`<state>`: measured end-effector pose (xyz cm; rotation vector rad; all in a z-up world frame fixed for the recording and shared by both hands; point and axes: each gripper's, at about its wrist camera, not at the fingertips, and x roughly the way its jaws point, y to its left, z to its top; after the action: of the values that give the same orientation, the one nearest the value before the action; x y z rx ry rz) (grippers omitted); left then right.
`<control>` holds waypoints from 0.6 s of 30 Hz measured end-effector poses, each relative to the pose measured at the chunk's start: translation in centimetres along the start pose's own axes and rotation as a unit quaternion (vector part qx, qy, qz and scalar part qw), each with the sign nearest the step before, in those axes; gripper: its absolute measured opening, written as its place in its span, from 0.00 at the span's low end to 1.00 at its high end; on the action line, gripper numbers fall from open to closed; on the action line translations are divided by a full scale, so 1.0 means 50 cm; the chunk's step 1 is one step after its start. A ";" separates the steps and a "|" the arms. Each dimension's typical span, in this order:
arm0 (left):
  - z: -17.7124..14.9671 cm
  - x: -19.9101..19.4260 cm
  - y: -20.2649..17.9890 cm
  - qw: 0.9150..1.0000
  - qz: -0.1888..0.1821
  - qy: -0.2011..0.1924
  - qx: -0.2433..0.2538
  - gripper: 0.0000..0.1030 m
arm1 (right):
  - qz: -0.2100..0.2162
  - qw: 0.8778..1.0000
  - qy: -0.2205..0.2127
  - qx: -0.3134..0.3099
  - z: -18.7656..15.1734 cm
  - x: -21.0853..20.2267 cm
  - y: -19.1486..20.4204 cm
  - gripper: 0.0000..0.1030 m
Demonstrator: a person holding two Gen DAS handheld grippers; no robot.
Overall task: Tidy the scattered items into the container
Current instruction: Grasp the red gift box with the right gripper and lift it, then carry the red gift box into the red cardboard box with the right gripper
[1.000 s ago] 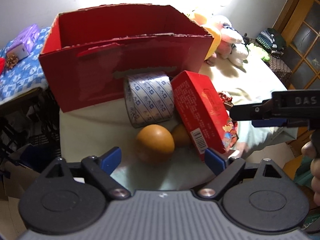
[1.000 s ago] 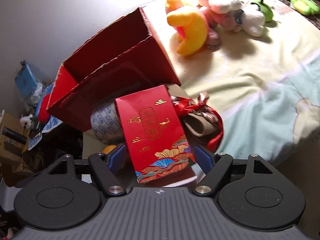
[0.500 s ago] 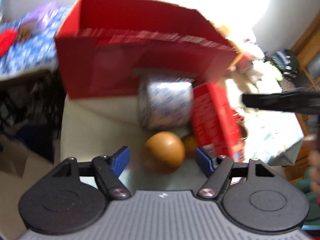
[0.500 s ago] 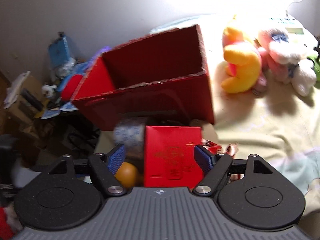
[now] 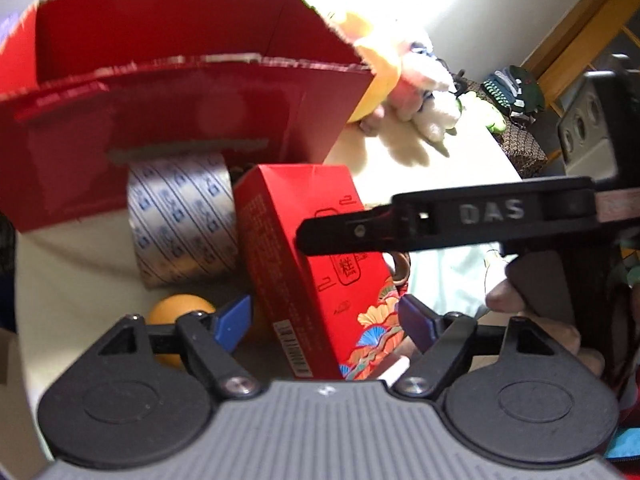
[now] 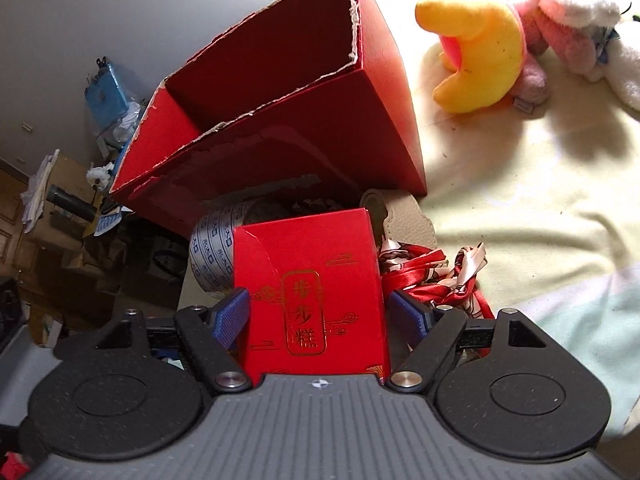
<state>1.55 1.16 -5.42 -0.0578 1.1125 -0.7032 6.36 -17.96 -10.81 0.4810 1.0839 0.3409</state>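
The red cardboard container (image 5: 180, 100) (image 6: 320, 140) stands open-topped at the back of the pale surface. In front of it lie a patterned tape roll (image 5: 180, 216) (image 6: 214, 252), a red gift box (image 5: 312, 264) (image 6: 312, 288) and an orange (image 5: 176, 312). My left gripper (image 5: 326, 320) is open, its blue fingertips on either side of the box's lower end. My right gripper (image 6: 320, 316) is open too and straddles the same box, the pads close to its sides. In the left wrist view, the right gripper's black finger (image 5: 440, 224) crosses the box face.
A red ribbon bundle (image 6: 432, 280) and a beige leather piece (image 6: 400, 220) lie right of the box. Plush toys (image 6: 480, 40) (image 5: 400, 80) sit on the bedding behind. A hand (image 5: 532, 312) holds the right gripper. Cluttered furniture drops away on the left (image 6: 60, 220).
My left gripper has swung right from the orange to the red gift box. My right gripper has closed in on the box, which now fills the gap between its fingers.
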 end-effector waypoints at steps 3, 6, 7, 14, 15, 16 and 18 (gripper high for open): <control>0.007 0.023 -0.005 1.000 0.004 0.010 -0.013 0.65 | 0.016 1.000 0.014 0.002 0.005 0.005 -0.008 0.79; 0.011 0.028 -0.017 1.000 0.021 0.009 -0.010 0.61 | 0.023 0.999 0.023 -0.003 0.011 0.003 -0.014 0.81; 0.011 0.026 -0.021 1.000 0.022 0.009 -0.010 0.61 | 0.024 0.999 0.027 -0.005 0.013 0.001 -0.015 0.81; 0.026 -0.037 -0.068 0.999 0.027 -0.020 0.006 0.58 | 0.054 0.998 0.036 -0.016 0.040 -0.063 -0.017 0.81; 0.033 -0.048 -0.077 0.999 0.028 -0.028 0.008 0.57 | 0.059 0.997 0.035 -0.020 0.046 -0.076 -0.016 0.81; 0.041 -0.060 -0.087 0.999 0.030 -0.038 0.009 0.57 | 0.064 0.997 0.030 -0.025 0.052 -0.092 -0.014 0.81; 0.062 -0.082 -0.107 0.998 0.036 -0.056 0.013 0.57 | 0.075 0.996 0.015 -0.038 0.067 -0.130 -0.008 0.81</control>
<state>0.49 -1.73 1.33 -0.0346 0.9936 -0.6415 6.60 -22.17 -4.79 0.4913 1.0625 0.5223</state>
